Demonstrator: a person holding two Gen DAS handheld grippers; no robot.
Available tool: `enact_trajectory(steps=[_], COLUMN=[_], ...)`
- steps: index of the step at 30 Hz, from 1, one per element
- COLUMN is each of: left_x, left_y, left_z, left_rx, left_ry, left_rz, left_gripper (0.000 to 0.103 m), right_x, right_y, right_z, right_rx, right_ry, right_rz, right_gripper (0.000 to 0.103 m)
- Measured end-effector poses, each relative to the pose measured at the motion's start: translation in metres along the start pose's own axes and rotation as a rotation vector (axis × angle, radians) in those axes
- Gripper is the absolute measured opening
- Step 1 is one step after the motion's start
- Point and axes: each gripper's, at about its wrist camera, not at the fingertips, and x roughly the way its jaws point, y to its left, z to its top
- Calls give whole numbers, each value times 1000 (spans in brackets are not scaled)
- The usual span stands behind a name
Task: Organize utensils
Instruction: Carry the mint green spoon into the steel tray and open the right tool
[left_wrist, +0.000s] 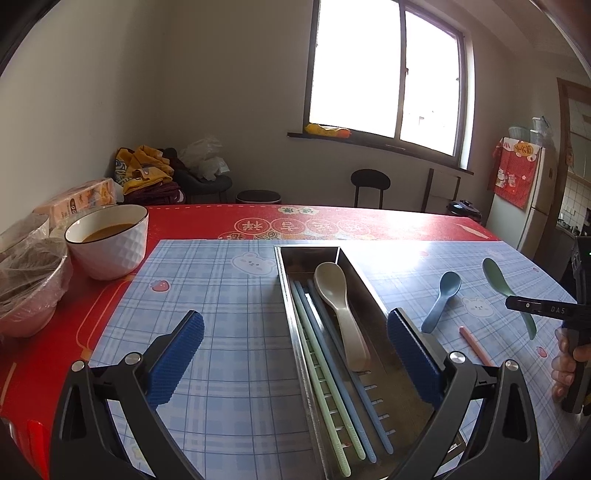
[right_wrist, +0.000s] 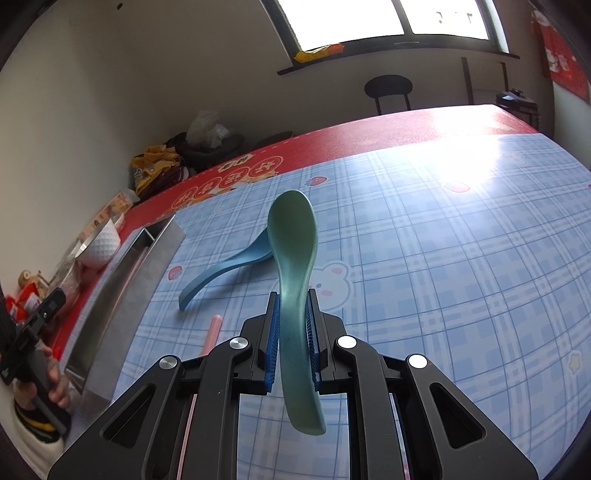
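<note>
A steel utensil tray (left_wrist: 291, 295) lies on the blue checked mat; it also shows in the right wrist view (right_wrist: 122, 280). It holds a beige spoon (left_wrist: 336, 295) and green and blue chopsticks (left_wrist: 332, 384). My left gripper (left_wrist: 295, 354) is open and empty, its pads either side of the tray's near end. My right gripper (right_wrist: 293, 314) is shut on the handle of a green spoon (right_wrist: 293, 236), held above the mat; the spoon also shows in the left wrist view (left_wrist: 498, 277). A blue spoon (left_wrist: 443, 299) (right_wrist: 229, 264) and a pink chopstick (left_wrist: 474, 345) (right_wrist: 212, 332) lie on the mat right of the tray.
A white bowl of brown liquid (left_wrist: 110, 240) and a plastic-wrapped bowl (left_wrist: 29, 280) stand on the red tablecloth at the left. A carton (left_wrist: 81, 201) stands behind them. Stools and a fridge (left_wrist: 532, 199) stand beyond the table.
</note>
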Motion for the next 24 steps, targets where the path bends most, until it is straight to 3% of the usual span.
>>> enact_trajectory(steps=[5, 9, 16, 24], left_x=[2, -1, 0, 0], left_y=[13, 22, 47, 63], left_z=[2, 4, 5, 6], left_rx=[-68, -102, -182, -242], left_ry=[31, 18, 25, 18], left_rz=[-23, 2, 71, 111], left_gripper=[97, 97, 97, 97], right_x=[-1, 6, 49, 90], right_y=[18, 49, 115, 182], right_z=[10, 24, 38, 45], right_rx=[-25, -44, 15, 51], right_ry=[16, 40, 129, 220], right_rz=[-48, -46, 67, 132], right_gripper=[14, 14, 14, 14])
